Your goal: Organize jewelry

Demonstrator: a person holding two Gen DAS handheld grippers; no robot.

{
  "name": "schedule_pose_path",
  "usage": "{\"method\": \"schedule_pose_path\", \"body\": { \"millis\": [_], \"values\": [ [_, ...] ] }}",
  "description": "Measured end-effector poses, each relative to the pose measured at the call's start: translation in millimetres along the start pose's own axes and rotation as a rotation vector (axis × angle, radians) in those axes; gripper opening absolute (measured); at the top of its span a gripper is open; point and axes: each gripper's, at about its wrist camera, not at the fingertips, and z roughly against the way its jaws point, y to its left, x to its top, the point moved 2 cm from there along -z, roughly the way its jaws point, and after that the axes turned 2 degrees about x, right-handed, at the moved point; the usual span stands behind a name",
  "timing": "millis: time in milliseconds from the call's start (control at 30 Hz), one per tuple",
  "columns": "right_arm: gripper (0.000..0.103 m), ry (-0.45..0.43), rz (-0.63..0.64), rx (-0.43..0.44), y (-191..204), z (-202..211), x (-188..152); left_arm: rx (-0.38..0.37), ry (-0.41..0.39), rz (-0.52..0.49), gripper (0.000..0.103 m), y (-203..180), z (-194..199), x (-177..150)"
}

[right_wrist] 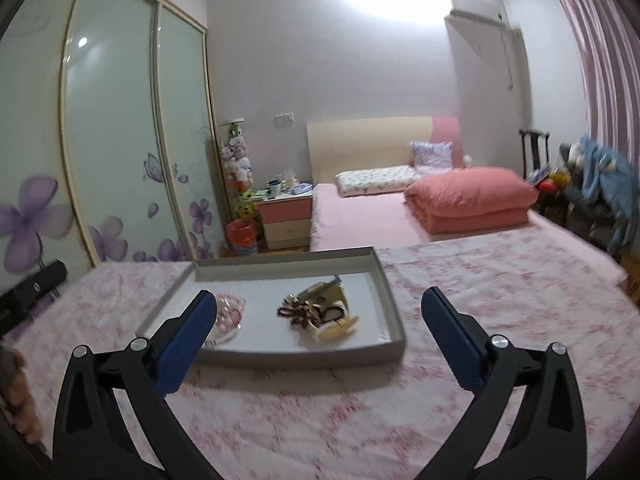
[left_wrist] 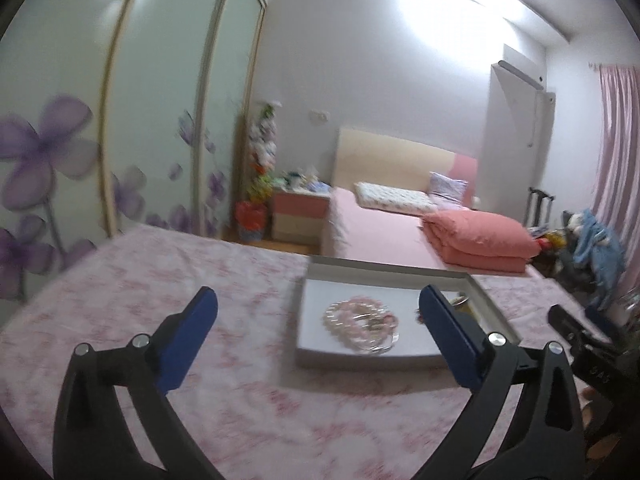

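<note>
A shallow grey tray [left_wrist: 360, 360] [right_wrist: 394, 308] lies on the pink floral tablecloth. In it lie pink and white bead bracelets [left_wrist: 360, 322] [right_wrist: 230, 312] on the left and a pile of dark beads and gold-coloured pieces [right_wrist: 320, 310] on the right, partly hidden behind my finger in the left wrist view [left_wrist: 460, 302]. My left gripper [left_wrist: 318, 300] is open and empty, above the cloth just before the tray. My right gripper [right_wrist: 320, 302] is open and empty, over the tray's near edge. The other gripper shows at the frame edges [left_wrist: 580, 332] [right_wrist: 36, 284].
The cloth-covered table [right_wrist: 480, 300] extends around the tray. Beyond it stand a pink bed [right_wrist: 360, 216] with a folded quilt [right_wrist: 472, 196], a nightstand [right_wrist: 286, 216], a red bin [right_wrist: 242, 236], wardrobe doors [right_wrist: 112, 120] at left and a chair with clothes [right_wrist: 600, 184] at right.
</note>
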Motion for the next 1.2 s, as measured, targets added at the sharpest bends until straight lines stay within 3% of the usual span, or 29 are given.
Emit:
{"method": "schedule_pose_path", "body": {
  "millis": [200, 367, 767, 1200],
  "values": [
    [0.101, -0.013, 0.024, -0.007, 6, 26, -15, 0.065, -0.079, -0.097, 0.099, -10, 42, -17],
    [0.101, -0.049, 0.004, 0.034, 10, 52, -20, 0.059, -0.116, -0.119, 0.099, -16, 67, -26],
    [0.101, -0.033, 0.043, 0.028, 12, 61, -48, 0.072, -0.088, -0.123, 0.099, -14, 72, -50],
    [0.101, -0.041, 0.034, 0.021, 9, 62, -48, 0.075, -0.083, -0.123, 0.099, -11, 70, -53]
  ]
}}
